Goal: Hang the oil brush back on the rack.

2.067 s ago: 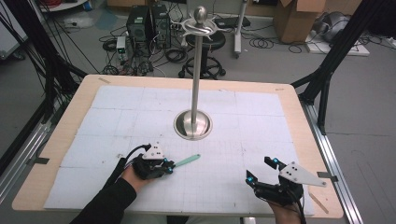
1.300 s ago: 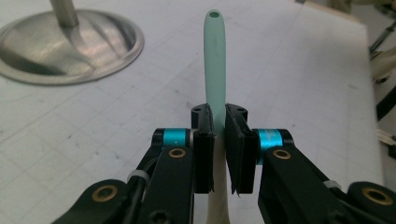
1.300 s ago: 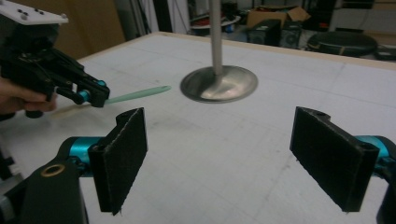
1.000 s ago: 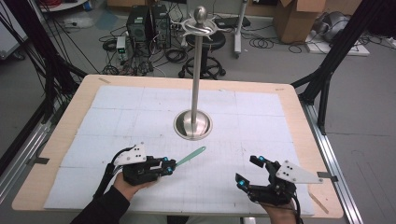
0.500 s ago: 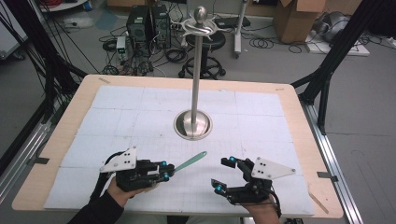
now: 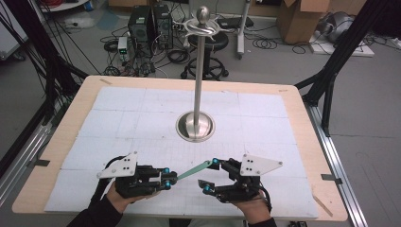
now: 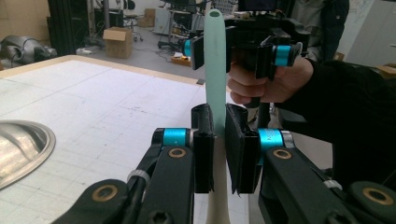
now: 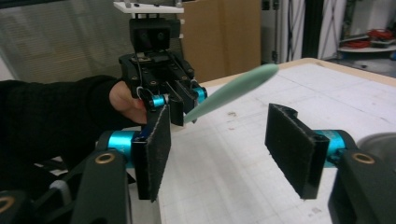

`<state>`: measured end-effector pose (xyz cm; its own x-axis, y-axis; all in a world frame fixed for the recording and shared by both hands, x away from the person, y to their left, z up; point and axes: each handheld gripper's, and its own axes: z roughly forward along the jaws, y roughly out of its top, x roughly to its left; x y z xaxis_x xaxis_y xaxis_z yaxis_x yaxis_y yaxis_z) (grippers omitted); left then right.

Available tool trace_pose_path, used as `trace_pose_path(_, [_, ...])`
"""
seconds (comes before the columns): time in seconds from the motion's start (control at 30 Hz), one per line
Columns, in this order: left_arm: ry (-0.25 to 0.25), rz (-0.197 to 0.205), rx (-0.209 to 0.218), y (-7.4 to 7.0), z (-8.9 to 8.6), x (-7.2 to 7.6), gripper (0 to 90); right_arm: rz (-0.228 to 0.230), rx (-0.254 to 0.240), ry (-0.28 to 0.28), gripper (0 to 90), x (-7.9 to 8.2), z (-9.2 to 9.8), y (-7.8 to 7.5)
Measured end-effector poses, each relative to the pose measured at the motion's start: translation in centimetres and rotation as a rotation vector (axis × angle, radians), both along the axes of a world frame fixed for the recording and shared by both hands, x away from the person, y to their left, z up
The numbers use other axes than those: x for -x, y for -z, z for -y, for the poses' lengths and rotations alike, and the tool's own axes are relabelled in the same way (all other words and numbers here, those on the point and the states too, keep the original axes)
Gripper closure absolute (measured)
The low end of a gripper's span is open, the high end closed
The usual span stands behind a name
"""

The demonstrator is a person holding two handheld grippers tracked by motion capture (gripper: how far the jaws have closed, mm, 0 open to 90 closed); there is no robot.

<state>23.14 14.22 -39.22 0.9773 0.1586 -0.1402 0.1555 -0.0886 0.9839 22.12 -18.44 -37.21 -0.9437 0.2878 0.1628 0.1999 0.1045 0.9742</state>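
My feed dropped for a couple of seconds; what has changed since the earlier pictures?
The left gripper lifted the pale green plastic handle off the table, tip toward the right. The right gripper slid left to that tip; its jaws have been closing around it, pads not yet pressing. The steel stand stayed put.

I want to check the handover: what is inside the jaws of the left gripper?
The left gripper clamps a pale green stick. The stick's lower end is hidden behind the jaws.
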Motion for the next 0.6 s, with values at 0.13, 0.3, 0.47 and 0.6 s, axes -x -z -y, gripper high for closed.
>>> trace_pose_path(0.13, [0.013,0.002,0.004,-0.06,0.18,0.09,81.4,0.006,-0.019,-0.033,45.1,-0.17,-0.33,-0.06])
trace_pose_path(0.3, [0.029,-0.001,0.007,-0.08,0.33,0.14,81.4,0.02,-0.043,-0.067,51.4,-0.18,-0.39,-0.34])
trace_pose_path(0.47, [0.041,-0.004,0.011,-0.05,0.5,0.14,81.4,0.026,-0.057,-0.084,57.5,-0.28,-0.21,-0.31])
trace_pose_path(0.6, [0.056,-0.008,0.011,-0.02,0.61,0.17,81.4,0.028,-0.068,-0.1,64.5,-0.34,-0.11,-0.21])
